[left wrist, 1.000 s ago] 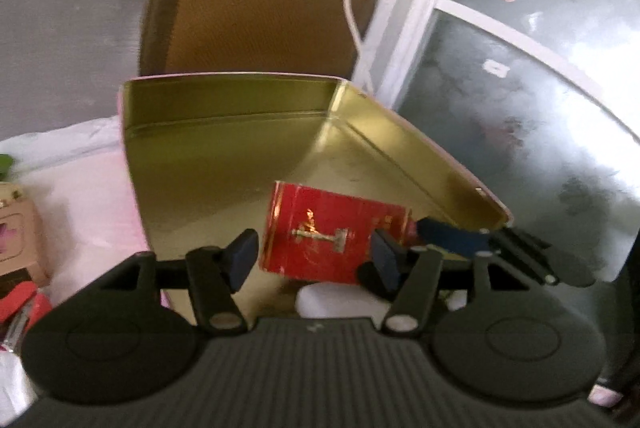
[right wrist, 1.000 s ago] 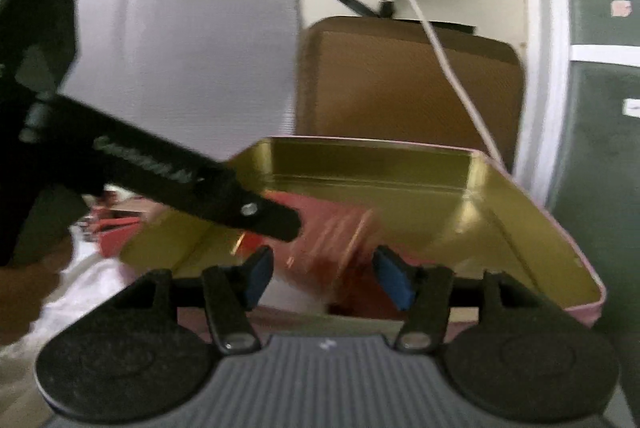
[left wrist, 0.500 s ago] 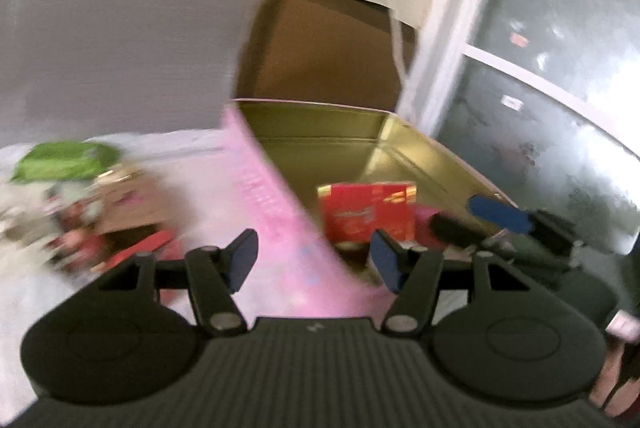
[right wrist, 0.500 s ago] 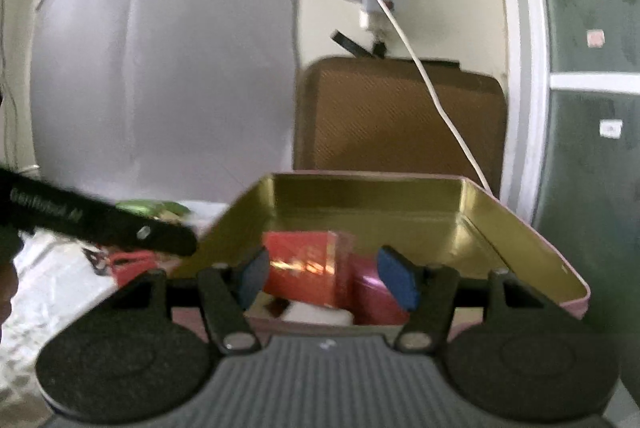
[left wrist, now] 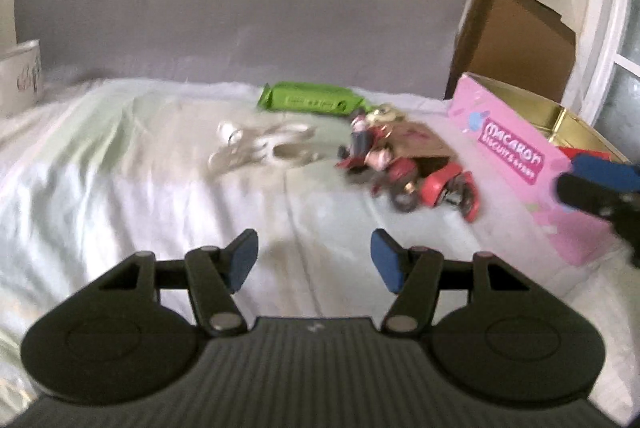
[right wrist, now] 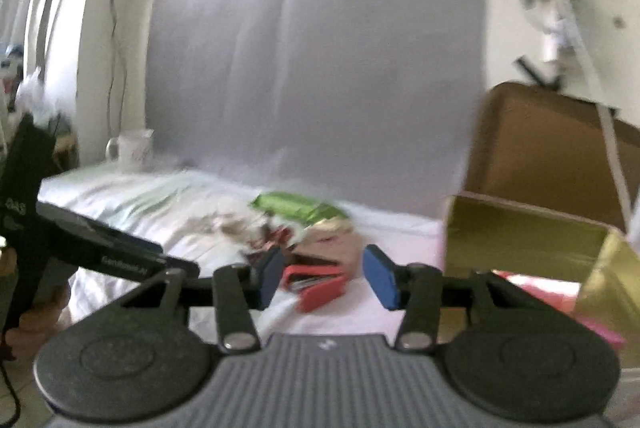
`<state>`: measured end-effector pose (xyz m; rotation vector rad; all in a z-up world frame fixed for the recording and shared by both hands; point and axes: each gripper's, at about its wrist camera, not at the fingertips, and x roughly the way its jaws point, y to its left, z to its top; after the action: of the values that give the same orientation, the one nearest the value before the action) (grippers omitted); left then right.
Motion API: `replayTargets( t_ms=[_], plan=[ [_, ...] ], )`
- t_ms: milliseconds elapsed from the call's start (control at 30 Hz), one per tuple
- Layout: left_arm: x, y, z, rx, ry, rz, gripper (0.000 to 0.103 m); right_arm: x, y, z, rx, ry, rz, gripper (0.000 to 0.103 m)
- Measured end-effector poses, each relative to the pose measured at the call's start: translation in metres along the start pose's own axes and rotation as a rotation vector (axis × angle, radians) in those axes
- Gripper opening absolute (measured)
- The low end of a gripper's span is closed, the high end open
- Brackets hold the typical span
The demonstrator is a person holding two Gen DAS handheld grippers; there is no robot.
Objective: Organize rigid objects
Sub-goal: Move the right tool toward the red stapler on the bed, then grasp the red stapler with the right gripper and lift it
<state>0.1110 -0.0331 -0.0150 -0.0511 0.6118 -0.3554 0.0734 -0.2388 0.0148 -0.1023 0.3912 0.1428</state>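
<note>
My left gripper is open over the white sheet with nothing between its fingers. A pink macaron tin with a gold inside stands at the right. Left of the tin lie a red stapler, a small brown box, a blurred toy cluster, a green packet and a white cable. My right gripper has its jaws closing on nothing. The stapler lies beyond its tips, and the tin is to its right. Red items show in the tin.
A white mug stands at the sheet's far left, in front of a grey backdrop. A brown panel rises behind the tin. The left gripper's black body crosses the right wrist view's left side. A right-gripper finger shows by the tin.
Both views have swung left, from the inside of the tin to the sheet with the loose items. The right gripper's jaws have narrowed. The left gripper's opening is unchanged.
</note>
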Motion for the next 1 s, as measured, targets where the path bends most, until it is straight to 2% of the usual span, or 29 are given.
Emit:
replayTargets(
  t_ms=[167,333,367,433,467,567,733,900,1000],
  plan=[
    [0.003,0.003,0.000,-0.023,-0.010,-0.024,0.066,0.047,0.002,-0.004,0.106,0.109,-0.017,0.044],
    [0.001,0.006,-0.002,-0.036,-0.022,-0.049,0.066,0.073,-0.003,-0.015,0.141,0.184,-0.056,0.042],
    [0.000,0.007,-0.003,-0.038,-0.024,-0.052,0.066,0.077,-0.005,-0.017,0.148,0.198,-0.060,0.039],
    [0.000,0.007,-0.003,-0.039,-0.028,-0.059,0.066,0.082,-0.012,-0.021,0.195,0.225,-0.026,0.013],
    [0.000,0.007,-0.003,-0.039,-0.029,-0.062,0.066,0.082,-0.016,-0.023,0.223,0.226,-0.018,0.012],
    [0.000,0.008,-0.003,-0.041,-0.028,-0.066,0.066,0.073,-0.020,-0.025,0.251,0.216,-0.008,0.009],
    [-0.001,0.007,-0.004,-0.041,-0.027,-0.066,0.066,0.045,-0.008,-0.033,0.217,0.228,0.040,0.008],
    [-0.002,0.009,-0.004,-0.052,-0.016,-0.077,0.066,0.001,0.024,-0.046,0.131,0.231,0.138,0.008],
    [-0.003,0.011,-0.004,-0.064,-0.014,-0.101,0.067,-0.026,0.043,-0.056,0.079,0.217,0.247,0.008]
  ],
)
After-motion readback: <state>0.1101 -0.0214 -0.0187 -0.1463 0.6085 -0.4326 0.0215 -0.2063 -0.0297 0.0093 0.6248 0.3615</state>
